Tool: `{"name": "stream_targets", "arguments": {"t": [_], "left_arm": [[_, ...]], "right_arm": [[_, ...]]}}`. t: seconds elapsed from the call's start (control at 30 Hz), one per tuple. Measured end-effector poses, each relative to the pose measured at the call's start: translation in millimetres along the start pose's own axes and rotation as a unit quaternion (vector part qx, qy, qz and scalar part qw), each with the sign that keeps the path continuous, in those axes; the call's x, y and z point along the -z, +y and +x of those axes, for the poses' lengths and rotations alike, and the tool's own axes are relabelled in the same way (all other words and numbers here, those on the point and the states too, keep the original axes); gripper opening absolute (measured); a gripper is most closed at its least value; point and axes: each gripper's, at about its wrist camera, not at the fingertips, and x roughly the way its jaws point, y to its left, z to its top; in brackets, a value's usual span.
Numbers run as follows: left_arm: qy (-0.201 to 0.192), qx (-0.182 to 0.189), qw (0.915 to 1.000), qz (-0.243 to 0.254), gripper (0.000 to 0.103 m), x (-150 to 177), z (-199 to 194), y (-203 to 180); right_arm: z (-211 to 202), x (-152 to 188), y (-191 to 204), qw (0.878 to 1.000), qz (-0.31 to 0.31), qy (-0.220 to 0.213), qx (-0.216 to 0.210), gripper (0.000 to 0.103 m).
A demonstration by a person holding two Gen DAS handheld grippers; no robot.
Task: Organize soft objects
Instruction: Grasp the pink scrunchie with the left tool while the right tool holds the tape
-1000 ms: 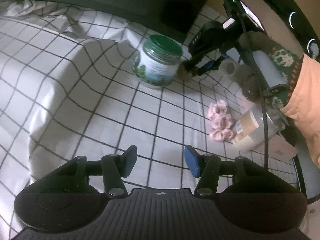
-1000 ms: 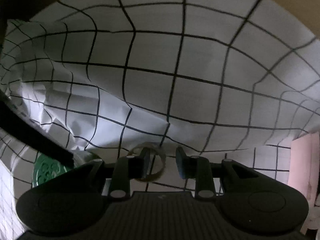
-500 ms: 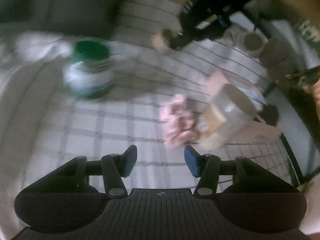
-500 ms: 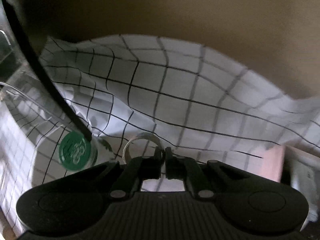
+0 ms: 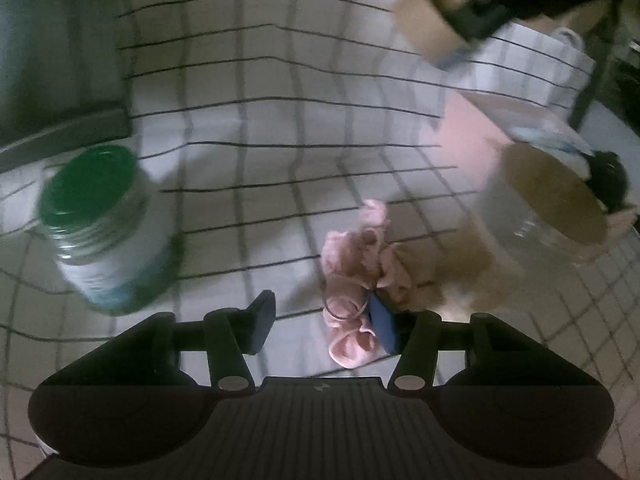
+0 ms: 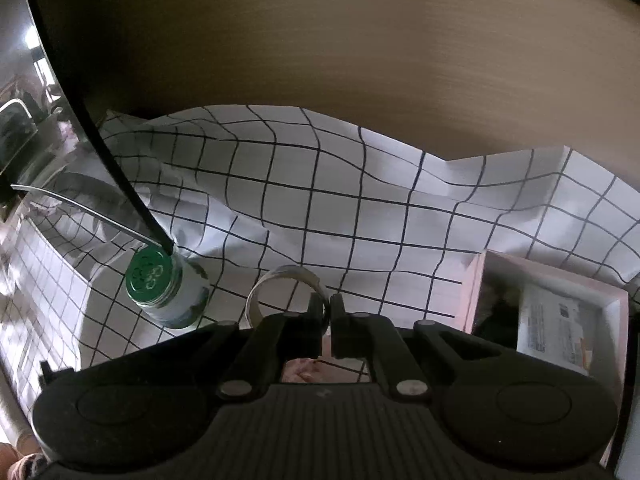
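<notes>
Left wrist view: shows the left claw [image 5: 323, 324] spread apart with nothing pinched, hanging just over the pile of pink scrunchies [image 5: 360, 276] on the checked cloth [image 5: 280, 120], blue pad of one finger right at the pile's edge. Looks like the pick-up step for the soft stuff. Best to slide a bit toward the pile so the bunched middle sits between both pads, then drop lower and squeeze deep, not on a stray loop. Worth steering wide of the clear jar with the tan lid [image 5: 552, 196] just beside the pile, and well clear of the green-lidded jar [image 5: 100, 224] on the other side. Over in the right wrist view, the right claw [image 6: 326, 312] pressed together on a pale ring [image 6: 288, 271], held up above the cloth, pink box [image 6: 544, 308] off to one side. Can't tell how many scrunchies, whole left view smeared with motion blur. Can't make out what the ring is made of either, or what fills the box. Only a blurry tan-and-black shape for the other claw at the top of the left view.
</notes>
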Motion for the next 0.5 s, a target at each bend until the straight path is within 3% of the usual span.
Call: {"name": "stream_targets", "arguments": {"t": [0.13,0.23,0.4,0.43,0.47,0.5], "left_arm": [[0.007,0.024,0.9996,0.015,0.058,-2.2,6.7,0.7],[0.008,0.018,0.9985,0.051,0.058,-5.5,10.9,-6.9],[0.021,-0.004,0.9982,0.055,0.054,-11.4,12.3,-14.9],[0.02,-0.004,0.9982,0.057,0.042,-12.5,12.3,-16.4],[0.016,-0.004,0.9981,0.06,0.018,-13.3,11.7,-18.0],[0.017,0.0,0.9981,0.06,0.014,-14.1,12.0,-18.9]], "right_arm": [[6.1,0.1,2.8,1.0,0.007,0.004,-0.006,0.003],[9.8,1.0,10.4,1.0,0.002,0.004,-0.011,0.003],[12.3,3.0,22.7,1.0,-0.01,-0.002,-0.01,0.003],[10.3,4.1,24.6,1.0,-0.013,-0.007,-0.009,0.003],[8.1,5.3,25.8,1.0,-0.017,-0.012,-0.007,0.003],[6.2,6.1,26.6,1.0,-0.02,-0.015,-0.006,0.003]]}}
